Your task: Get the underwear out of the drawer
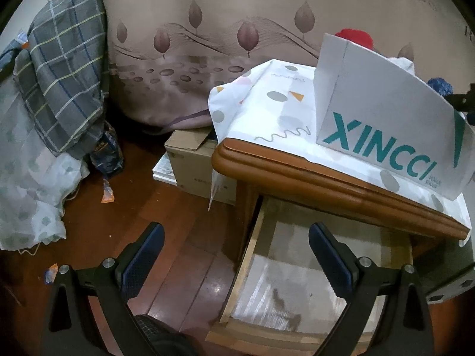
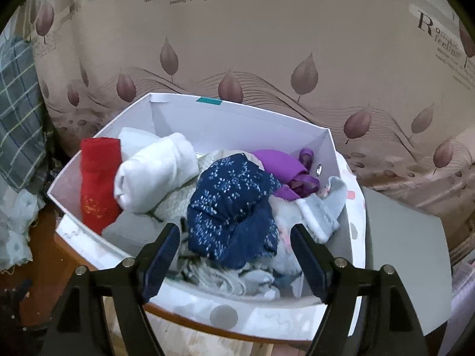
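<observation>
Nearest to us, the left tongs (image 1: 236,255) hung with their jaws spread wide and nothing between them, poised above the near left corner of the pulled-out drawer (image 1: 311,270). What we could see of the drawer past those jaws was bare, pale lining with a few dark stains; no garment showed there, though its right part ran out of view under the worktop (image 1: 341,182). We judged the left hand was simply waiting there, kept clear of the work.

The right tongs (image 2: 234,238) also stood open, gripping nothing, just over the near rim of the white box (image 2: 98,148) that sat on the cloth-covered worktop above the drawer. Directly between and just beyond their fingers lay the navy floral underwear (image 2: 234,204), resting loose on top of the pile. We took it that the piece lay there because the box was the collecting place, and that the jaws stood wide to leave it free.

Farther ahead of the right tongs, a white rolled garment (image 2: 154,175) and a red one (image 2: 98,184) leaned against the left wall, with a purple piece (image 2: 282,166) to the right. Beyond the box hung the leaf-printed curtain (image 2: 237,44).
</observation>
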The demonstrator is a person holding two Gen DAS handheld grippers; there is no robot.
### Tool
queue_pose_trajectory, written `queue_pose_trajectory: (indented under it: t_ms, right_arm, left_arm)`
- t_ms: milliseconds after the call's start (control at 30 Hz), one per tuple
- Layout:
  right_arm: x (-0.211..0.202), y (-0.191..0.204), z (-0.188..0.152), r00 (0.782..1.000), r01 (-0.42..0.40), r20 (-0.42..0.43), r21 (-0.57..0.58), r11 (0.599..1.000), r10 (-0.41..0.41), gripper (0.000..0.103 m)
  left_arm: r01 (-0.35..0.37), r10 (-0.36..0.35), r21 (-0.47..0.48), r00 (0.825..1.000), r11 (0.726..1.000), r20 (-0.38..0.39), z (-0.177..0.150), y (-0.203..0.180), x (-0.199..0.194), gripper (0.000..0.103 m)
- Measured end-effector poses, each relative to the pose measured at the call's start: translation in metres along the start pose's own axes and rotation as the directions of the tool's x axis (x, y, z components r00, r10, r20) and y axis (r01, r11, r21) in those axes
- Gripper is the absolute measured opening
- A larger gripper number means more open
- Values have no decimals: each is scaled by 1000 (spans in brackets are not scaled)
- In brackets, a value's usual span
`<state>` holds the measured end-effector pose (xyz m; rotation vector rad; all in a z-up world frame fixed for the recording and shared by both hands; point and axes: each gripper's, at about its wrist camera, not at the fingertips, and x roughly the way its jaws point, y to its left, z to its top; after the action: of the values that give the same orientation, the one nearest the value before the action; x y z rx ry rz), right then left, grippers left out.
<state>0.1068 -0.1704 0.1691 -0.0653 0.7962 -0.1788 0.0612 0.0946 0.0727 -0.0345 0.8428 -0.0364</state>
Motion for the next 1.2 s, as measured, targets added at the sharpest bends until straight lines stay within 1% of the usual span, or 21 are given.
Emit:
queue_pose_trajectory:
  t_ms: [133, 233, 300, 433, 533, 633, 700, 767, 867, 1000, 1100, 1200]
  right_arm:
    - [-8, -3, -2, 1000, 17, 3, -6, 1000, -17, 79]
    - [-18, -8, -8, 1000, 5, 19, 28, 1000, -6, 79]
    - [-29, -11, -19, 999, -16, 31, 51, 999, 15, 79]
    - [-49, -8, -58, 998, -57, 39, 63, 996, 55, 79]
    - [-55, -2, -97, 998, -49, 40, 51, 998, 47, 79]
    - [-52, 8, -144, 999, -29, 33, 72, 997, 26, 79]
    - [-46, 13, -167, 1000, -23, 20, 102, 995, 21, 79]
    - [-36, 23, -192, 1000, -17, -18, 106, 994, 19, 79]
    - [-27, 30, -213, 998, -27, -52, 113, 993, 33, 79]
    - [-24, 31, -230, 997, -16, -70, 131, 991, 26, 79]
    - [-28, 33, -241, 998, 6, -63, 146, 989, 3, 79]
    - [-27, 34, -249, 997, 14, -80, 149, 989, -2, 79]
  left_arm:
    - [4, -5, 24, 1000, 1000, 10, -2, -6, -2, 97]
    - [11, -12, 37, 1000, 999, 10, -3, -9, -2, 97]
    - [24, -24, 47, 1000, 999, 6, -5, -12, -3, 97]
    - [44, -44, 59, 999, 997, -2, -6, -17, -3, 97]
    - [46, -46, 73, 999, 996, -7, -10, -21, -5, 97]
    - [42, -41, 82, 999, 996, -6, -16, -24, -7, 97]
    - [37, -35, 91, 999, 995, -18, -21, -27, -5, 97]
    - [40, -37, 95, 999, 995, -38, -26, -29, -4, 97]
    - [32, -27, 119, 999, 992, -44, -38, -34, -5, 97]
    - [26, -19, 185, 999, 982, -42, -57, -42, -11, 97]
    - [18, -11, 200, 999, 980, -36, -68, -44, -16, 97]
    - [18, -9, 201, 999, 979, -46, -75, -44, -18, 97]
